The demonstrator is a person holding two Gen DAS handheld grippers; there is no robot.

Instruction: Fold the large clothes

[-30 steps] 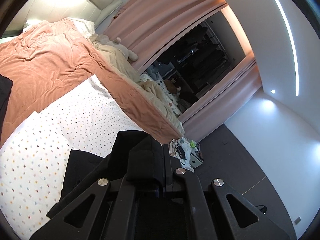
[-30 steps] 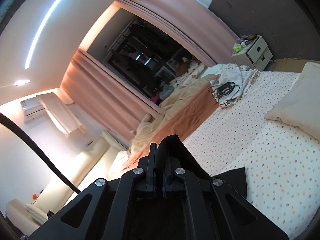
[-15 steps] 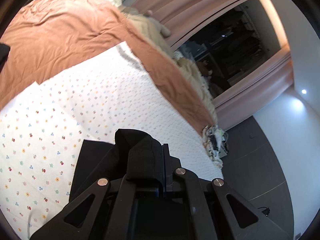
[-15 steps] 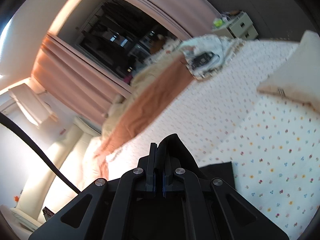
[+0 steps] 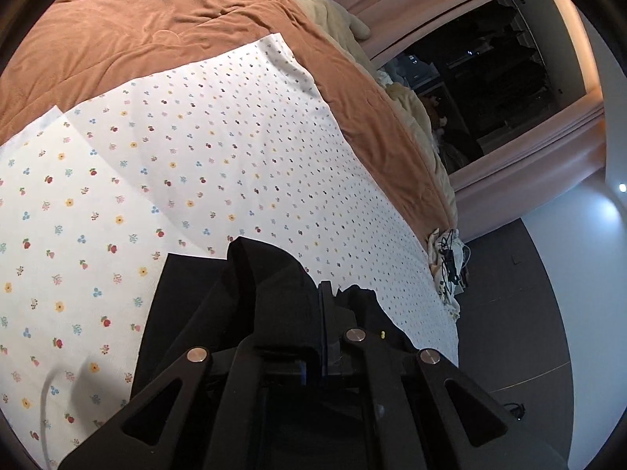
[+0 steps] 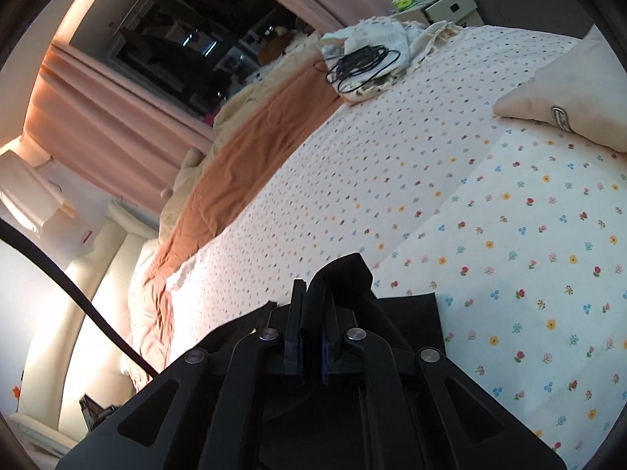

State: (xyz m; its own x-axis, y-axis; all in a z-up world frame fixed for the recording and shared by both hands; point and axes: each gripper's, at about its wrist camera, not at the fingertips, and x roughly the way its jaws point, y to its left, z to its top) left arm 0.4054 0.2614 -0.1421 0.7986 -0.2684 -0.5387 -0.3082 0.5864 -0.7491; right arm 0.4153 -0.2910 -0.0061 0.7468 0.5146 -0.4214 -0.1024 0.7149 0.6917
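Observation:
A black garment [image 5: 188, 313] lies on the flowered bed sheet [image 5: 196, 164] and bunches up over my left gripper [image 5: 317, 313], which is shut on a fold of it. The fabric drapes over the left finger and hides it. In the right wrist view the same black garment [image 6: 411, 313] hangs around my right gripper [image 6: 311, 305], which is shut on another fold of it just above the flowered sheet [image 6: 509, 235]. Both grippers hold the garment low over the bed.
A rust-orange blanket [image 5: 164, 27] covers the far side of the bed, with beige bedding [image 5: 333, 8] beyond. A cream pillow [image 6: 576, 90] lies at the right. A white cloth with black cables [image 6: 364, 62] sits at the bed's far corner. Pink curtains [image 6: 98, 117] and dark floor [image 5: 509, 297] surround the bed.
Both grippers have tipped down toward the bed with the black garment in them. The sheet now fills more of each view, and more of the garment lies flat on it.

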